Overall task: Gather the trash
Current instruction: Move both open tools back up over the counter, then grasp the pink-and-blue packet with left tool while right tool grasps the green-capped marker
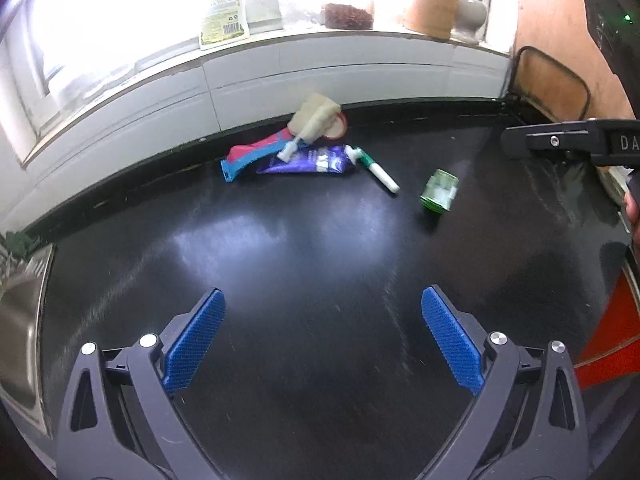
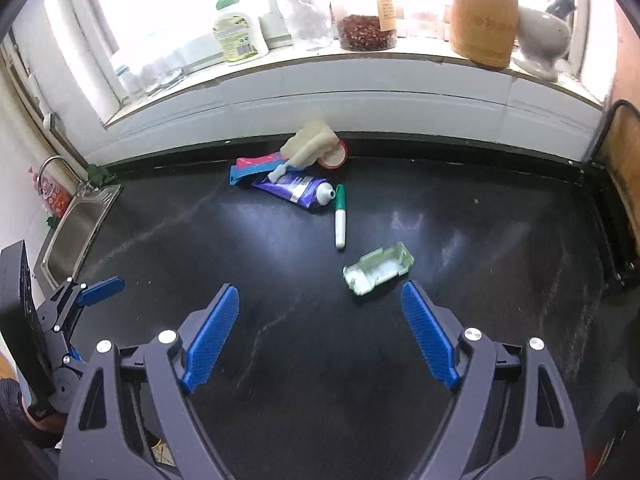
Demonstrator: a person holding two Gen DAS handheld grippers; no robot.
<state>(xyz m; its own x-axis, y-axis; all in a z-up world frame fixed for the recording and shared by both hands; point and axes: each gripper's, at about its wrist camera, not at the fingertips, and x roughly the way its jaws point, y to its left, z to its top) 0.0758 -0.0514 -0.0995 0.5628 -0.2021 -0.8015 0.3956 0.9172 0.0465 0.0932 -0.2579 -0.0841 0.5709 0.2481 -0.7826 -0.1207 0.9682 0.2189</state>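
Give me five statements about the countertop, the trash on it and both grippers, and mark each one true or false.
1. The left gripper is open and holds nothing. True.
2. The right gripper is shut on the green marker. False: it is open and empty; the green marker lies on the black countertop.
3. The clear green plastic container lies apart from the pile at the wall. True.
4. The purple tube stands upright. False: it lies flat.
5. The sink is at the right end of the counter. False: it is at the left end, in the right wrist view.
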